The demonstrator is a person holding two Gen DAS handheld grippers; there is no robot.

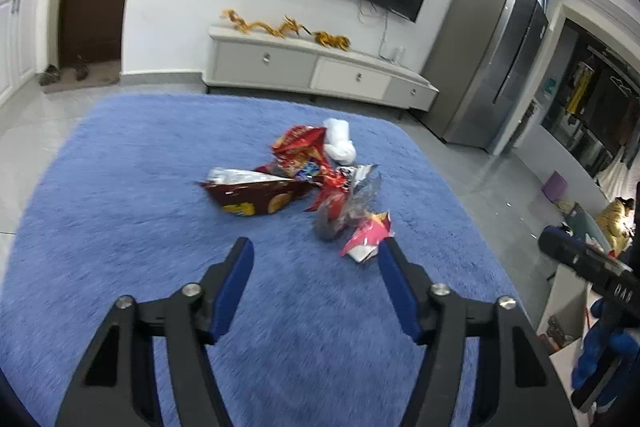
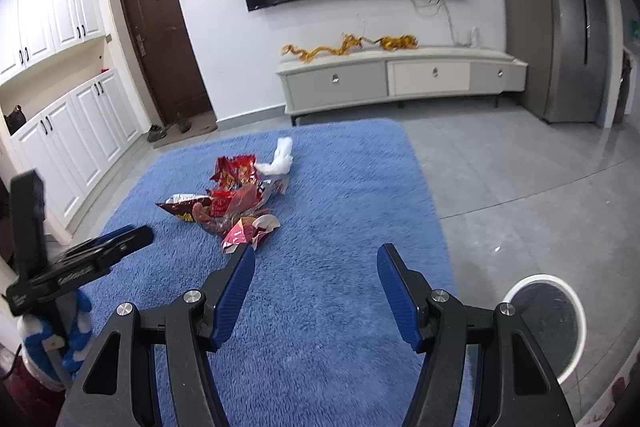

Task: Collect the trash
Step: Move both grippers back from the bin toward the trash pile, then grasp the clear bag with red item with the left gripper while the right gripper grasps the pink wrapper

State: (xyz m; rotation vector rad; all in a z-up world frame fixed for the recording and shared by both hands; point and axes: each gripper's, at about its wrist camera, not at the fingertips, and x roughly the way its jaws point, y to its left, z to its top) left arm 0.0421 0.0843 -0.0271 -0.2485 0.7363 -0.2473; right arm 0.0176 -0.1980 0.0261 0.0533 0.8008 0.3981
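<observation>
A pile of snack wrappers lies on the blue rug (image 1: pixel 120 195): a dark red chip bag (image 1: pixel 256 193), a red bag (image 1: pixel 298 143), a clear plastic bag (image 1: pixel 344 211), a pink wrapper (image 1: pixel 366 237) and a white crumpled bag (image 1: pixel 338 141). My left gripper (image 1: pixel 316 255) is open and empty, just short of the pile, its right finger beside the pink wrapper. My right gripper (image 2: pixel 316 261) is open and empty above the rug (image 2: pixel 340 187), the pink wrapper (image 2: pixel 244 233) near its left fingertip. The pile (image 2: pixel 236 195) lies ahead to the left.
A white round bin (image 2: pixel 548 323) stands on the grey floor at lower right. A TV cabinet (image 2: pixel 400 77) and fridge (image 2: pixel 568 19) line the far wall. The other gripper shows at left (image 2: pixel 80 263) and at right (image 1: pixel 588 263). White boxes (image 1: pixel 568 311) sit at right.
</observation>
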